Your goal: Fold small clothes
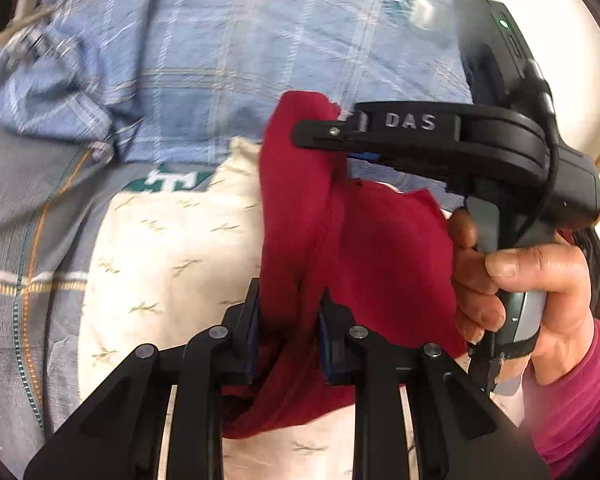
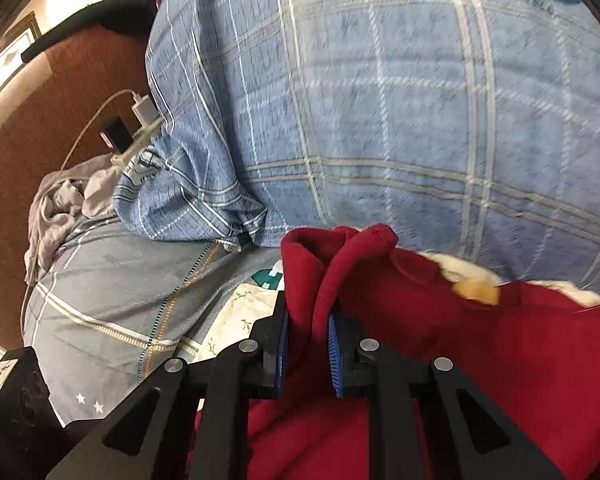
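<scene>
A bed serves as the work surface, its cream leaf-print cloth (image 1: 168, 248) spread nearest the cameras with a grey plaid sheet (image 2: 112, 280) beside it. Closest in, the left gripper (image 1: 288, 320) is closed on a bunched ridge of the red garment (image 1: 364, 240), the fabric squeezed between its blue pads at 6 o'clock in the left wrist view. The right gripper (image 2: 308, 344) is likewise clamped on a rolled red edge that pokes up past its tips; in the left view it reaches in from 3 o'clock, held in the right hand (image 1: 524, 292). The garment hangs between the two grips just above the cream cloth, drooping and creasing freely, so it looks light, soft and limp, not slippery. Corners or hems seem the best holds, kept taut so the fold lands flat. Farther off, toward 12 o'clock, a blue plaid duvet (image 2: 380, 100) is heaped up, and a white charger (image 2: 142, 110) sits at 10 o'clock.
</scene>
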{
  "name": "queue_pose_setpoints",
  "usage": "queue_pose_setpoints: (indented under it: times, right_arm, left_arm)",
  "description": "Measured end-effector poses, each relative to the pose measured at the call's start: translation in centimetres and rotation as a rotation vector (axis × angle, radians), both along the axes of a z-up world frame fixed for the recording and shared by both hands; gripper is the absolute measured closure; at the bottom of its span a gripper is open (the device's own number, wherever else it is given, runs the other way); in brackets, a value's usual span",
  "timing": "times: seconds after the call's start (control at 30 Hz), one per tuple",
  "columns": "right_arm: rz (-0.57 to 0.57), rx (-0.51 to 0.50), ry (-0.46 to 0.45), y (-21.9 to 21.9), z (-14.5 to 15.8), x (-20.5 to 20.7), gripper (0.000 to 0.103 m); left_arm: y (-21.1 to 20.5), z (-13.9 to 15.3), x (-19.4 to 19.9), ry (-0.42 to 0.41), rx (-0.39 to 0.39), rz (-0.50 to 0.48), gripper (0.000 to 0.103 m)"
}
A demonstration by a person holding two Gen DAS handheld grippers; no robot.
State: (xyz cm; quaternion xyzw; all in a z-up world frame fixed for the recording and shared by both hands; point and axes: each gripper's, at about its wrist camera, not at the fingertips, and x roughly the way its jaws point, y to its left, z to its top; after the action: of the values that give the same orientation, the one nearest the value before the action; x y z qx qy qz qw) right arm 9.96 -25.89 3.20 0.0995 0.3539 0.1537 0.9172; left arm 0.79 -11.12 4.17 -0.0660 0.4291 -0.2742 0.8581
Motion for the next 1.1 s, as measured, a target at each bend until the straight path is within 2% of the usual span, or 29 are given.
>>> queue_pose_setpoints:
  times: [0.17, 0.37, 0.57, 0.73, 0.83, 0.9, 1.0, 1.1]
  right_arm:
    - [-0.055, -0.013, -0.038, -4.1, 2.0, -2.0, 0.087]
    - [-0.162, 0.043, -0.049, -12.0, 2.2, -4.5, 0.087]
    - [-0.251, 0.054, -0.018, -18.4, 0.2, -5.9, 0.087]
    - [-0.311, -0.003, 0.054, -21.1, -3.2, -5.0, 0.087]
    - [-0.350, 0.062, 0.120, -23.1, -5.8, -4.4, 0.075]
    - [-0.394, 0.120, 0.132, -24.6, -6.5, -4.8, 0.073]
    - [-0.387, 0.176, 0.123, -26.0, -5.8, -6.7, 0.063]
    - [-0.351, 0.194, 0.081, -25.7, -4.4, -9.6, 0.049]
  left_arm:
    - [-4.6, 3.0, -0.7, -0.025, 0.000, -0.081, 0.082]
    - [-11.9, 5.1, -2.0, -0.072, 0.035, -0.202, 0.083]
    - [-19.6, 3.1, -2.6, -0.024, 0.060, -0.303, 0.083]
    - [-23.8, -0.8, -1.5, 0.085, 0.042, -0.328, 0.081]
    - [-24.7, -2.6, -0.8, 0.145, 0.004, -0.332, 0.075]
    - [-24.2, -2.5, -0.7, 0.161, -0.046, -0.359, 0.057]
    - [-22.9, -1.1, -1.4, 0.140, -0.019, -0.382, 0.054]
    - [-19.8, 0.7, -3.1, 0.044, 0.026, -0.381, 0.044]
